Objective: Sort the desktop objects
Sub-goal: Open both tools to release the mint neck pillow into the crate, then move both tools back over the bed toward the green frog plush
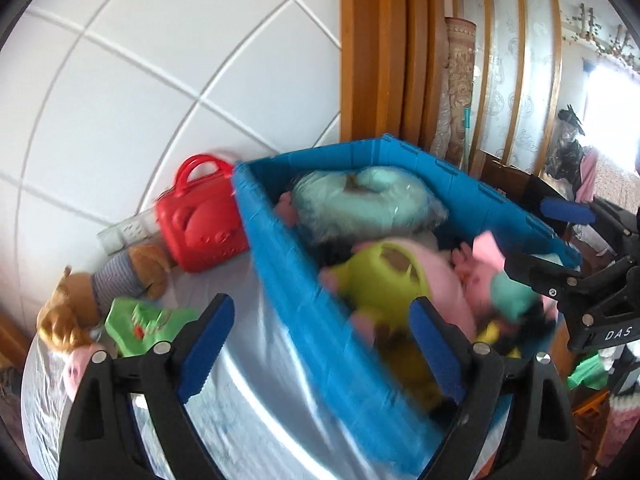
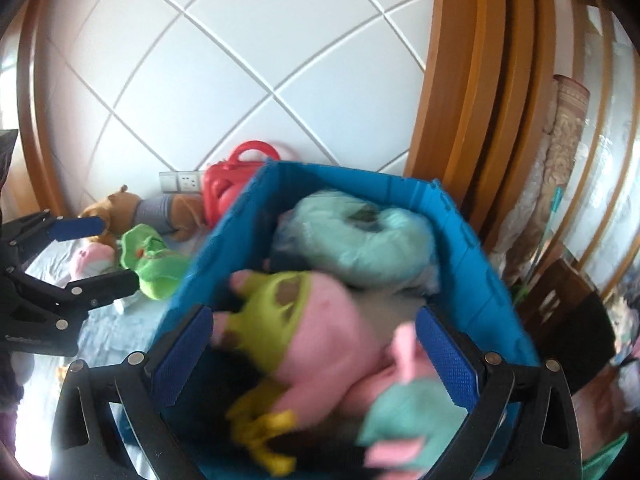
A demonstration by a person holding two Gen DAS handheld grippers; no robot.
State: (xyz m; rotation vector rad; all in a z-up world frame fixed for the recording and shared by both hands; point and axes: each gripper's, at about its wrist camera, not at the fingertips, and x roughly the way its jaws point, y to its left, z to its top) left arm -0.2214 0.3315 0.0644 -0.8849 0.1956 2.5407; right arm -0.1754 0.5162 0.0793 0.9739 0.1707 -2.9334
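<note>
My left gripper (image 1: 320, 344) has its fingers spread wide with nothing between the pads, straddling the near wall of the blue bin (image 1: 280, 264). My right gripper (image 2: 316, 352) is just as wide and empty, hanging over the bin's contents. On the black frame of the right gripper, seen from the left camera, white letters read "DAS"; the print on the left one's frame in the other view is too blurred to read.

The bin is packed near to its rim: a pink plush toy (image 2: 332, 336) in a yellow-green top lies across the middle, a teal ring cushion (image 2: 360, 236) sits at the far end, and something yellow (image 2: 264, 444), perhaps plush feet, is smeared by motion.

Left of the bin, the bench (image 1: 240, 380) under its pale cloth has open room. Further out lie a green toy (image 1: 140, 320), a brown plush dog (image 1: 116, 280) and a red toy case (image 1: 204, 220), against the white tiled wall (image 1: 160, 80).
</note>
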